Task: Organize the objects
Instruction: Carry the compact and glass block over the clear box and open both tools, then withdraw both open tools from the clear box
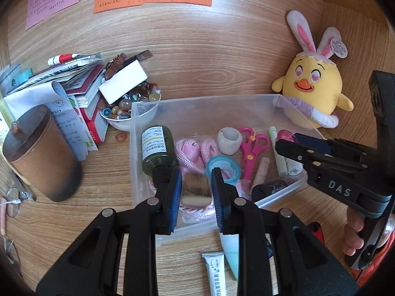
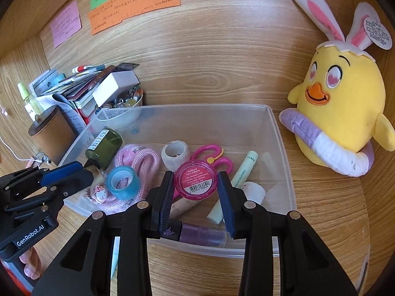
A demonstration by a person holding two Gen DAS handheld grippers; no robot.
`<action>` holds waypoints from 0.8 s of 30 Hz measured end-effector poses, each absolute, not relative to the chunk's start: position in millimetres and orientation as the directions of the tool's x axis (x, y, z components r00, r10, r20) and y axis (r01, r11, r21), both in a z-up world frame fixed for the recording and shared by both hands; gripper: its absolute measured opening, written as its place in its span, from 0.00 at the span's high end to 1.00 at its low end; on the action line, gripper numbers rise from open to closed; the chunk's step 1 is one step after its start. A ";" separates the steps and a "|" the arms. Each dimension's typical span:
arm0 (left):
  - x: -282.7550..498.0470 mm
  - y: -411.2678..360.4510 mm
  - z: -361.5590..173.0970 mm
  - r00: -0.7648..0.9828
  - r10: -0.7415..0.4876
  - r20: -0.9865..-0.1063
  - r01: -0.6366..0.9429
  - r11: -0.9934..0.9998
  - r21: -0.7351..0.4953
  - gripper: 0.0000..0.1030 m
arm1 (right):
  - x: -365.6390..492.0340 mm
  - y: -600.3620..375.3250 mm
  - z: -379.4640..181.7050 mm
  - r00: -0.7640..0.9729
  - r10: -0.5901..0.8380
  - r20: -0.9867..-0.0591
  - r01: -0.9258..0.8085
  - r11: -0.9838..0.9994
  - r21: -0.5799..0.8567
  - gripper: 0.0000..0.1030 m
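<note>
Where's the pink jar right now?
Right wrist view, centre: the pink jar sits between the right gripper fingers, over the bin, just in front of the pink scissors.

My left gripper (image 1: pixel 195 192) and right gripper (image 2: pixel 197 197) are black plastic, blue ribbed pads (image 1: pixel 175 194), silver pivot screws, white "DAS" and "GenRobot.AI" lettering (bare fingers (image 1: pixel 354 231) behind).

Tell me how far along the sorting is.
Mostly done: scissors, green bottle and blue tape roll lie in the clear bin. Right gripper hovers open around the pink jar. A white tube remains outside; left gripper open.
</note>
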State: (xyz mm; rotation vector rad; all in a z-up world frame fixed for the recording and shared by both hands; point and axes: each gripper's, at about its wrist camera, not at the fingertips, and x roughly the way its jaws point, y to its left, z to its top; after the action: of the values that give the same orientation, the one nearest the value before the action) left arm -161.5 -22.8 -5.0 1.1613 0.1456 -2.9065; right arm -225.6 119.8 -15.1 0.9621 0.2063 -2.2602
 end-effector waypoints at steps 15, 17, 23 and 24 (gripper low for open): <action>-139.3 -18.1 24.1 -0.783 0.009 -0.622 0.039 -0.997 -0.064 0.36 | -210.3 129.2 4.2 -0.554 -0.522 -0.648 0.634 -0.769 0.077 0.32; -132.1 -18.4 30.7 -0.795 0.005 -0.607 0.042 -0.997 -0.063 0.27 | -204.5 132.7 8.7 -0.573 -0.516 -0.637 0.631 -0.774 0.059 0.29; -108.3 -15.3 44.9 -0.829 -0.025 -0.559 0.047 -0.999 -0.025 0.05 | -187.8 146.2 15.1 -0.598 -0.510 -0.618 0.632 -0.775 0.029 0.20; -104.6 -15.3 46.3 -0.832 -0.022 -0.555 0.045 -0.999 -0.029 0.05 | -185.4 148.1 15.2 -0.597 -0.511 -0.619 0.632 -0.774 0.028 0.20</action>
State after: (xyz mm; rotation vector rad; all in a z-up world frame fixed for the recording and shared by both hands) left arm -104.6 -15.3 46.3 0.8996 0.0627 -2.9731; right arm -185.4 148.1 15.2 0.8217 0.2559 -2.3329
